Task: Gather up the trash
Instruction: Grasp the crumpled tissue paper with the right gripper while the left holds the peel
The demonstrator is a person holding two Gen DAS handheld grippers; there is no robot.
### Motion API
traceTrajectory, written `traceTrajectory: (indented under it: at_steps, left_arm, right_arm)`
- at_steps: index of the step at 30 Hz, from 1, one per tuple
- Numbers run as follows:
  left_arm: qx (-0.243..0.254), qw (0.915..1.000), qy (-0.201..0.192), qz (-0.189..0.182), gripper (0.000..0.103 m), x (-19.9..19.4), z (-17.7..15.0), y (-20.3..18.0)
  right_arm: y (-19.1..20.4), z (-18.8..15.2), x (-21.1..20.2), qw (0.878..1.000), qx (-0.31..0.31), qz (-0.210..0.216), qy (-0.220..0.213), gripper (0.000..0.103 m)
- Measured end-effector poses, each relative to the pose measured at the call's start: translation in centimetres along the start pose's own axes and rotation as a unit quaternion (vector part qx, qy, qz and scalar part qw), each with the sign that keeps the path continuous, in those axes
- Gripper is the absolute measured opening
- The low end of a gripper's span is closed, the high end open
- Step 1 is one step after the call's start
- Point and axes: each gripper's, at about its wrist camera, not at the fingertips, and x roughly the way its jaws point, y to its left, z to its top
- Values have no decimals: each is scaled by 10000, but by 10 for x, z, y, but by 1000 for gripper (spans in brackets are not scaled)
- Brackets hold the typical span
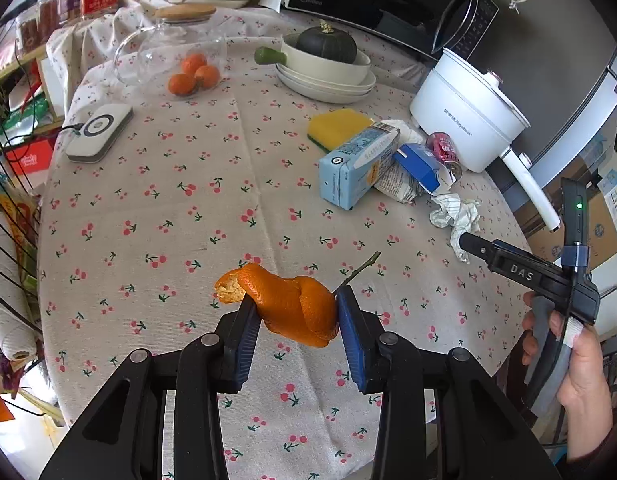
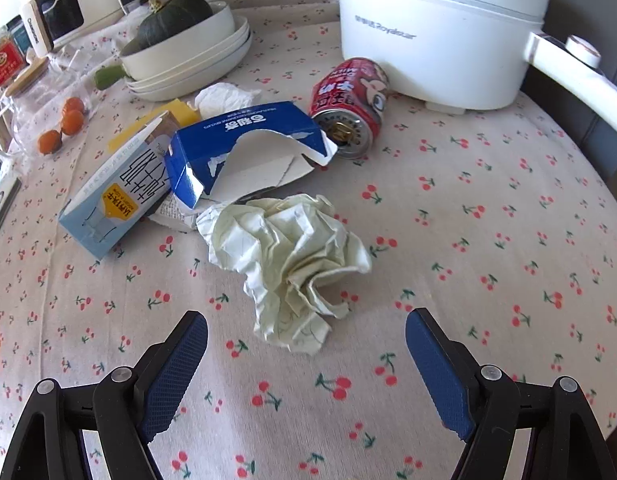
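The left gripper [image 1: 296, 312] pinches a curled orange peel [image 1: 292, 306] between its blue pads, raised above the tablecloth [image 1: 168, 220] near its front edge. The right gripper [image 2: 306, 338], jaws wide apart, points at crumpled paper [image 2: 292, 256] lying near the table's right edge.

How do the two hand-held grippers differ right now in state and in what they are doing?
The left hand-held gripper is shut on an orange peel, held above the tablecloth; the right hand-held gripper is open and holds nothing. The left already has its trash; the right faces a crumpled paper lying on the table, just ahead of its fingertips. Both have blue ribbed pads on black arms.
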Motion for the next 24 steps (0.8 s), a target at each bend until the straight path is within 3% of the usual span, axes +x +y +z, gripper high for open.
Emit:
traceTrajectory:
  at_steps: [8, 16, 24]
  left_arm:
    - [19, 10000, 1, -22, 40, 1, 2, 4]
    - [6, 10000, -7, -44, 40, -1, 1, 1]
    - [96, 9998, -31, -198, 40, -12, -10, -20]
  right_arm:
    - [4, 17, 29, 9998, -31, -190, 90, 82]
    - [5, 13, 15, 9993, -184, -272, 203, 41]
    - [-9, -10, -33, 9993, -299, -237, 56, 32]
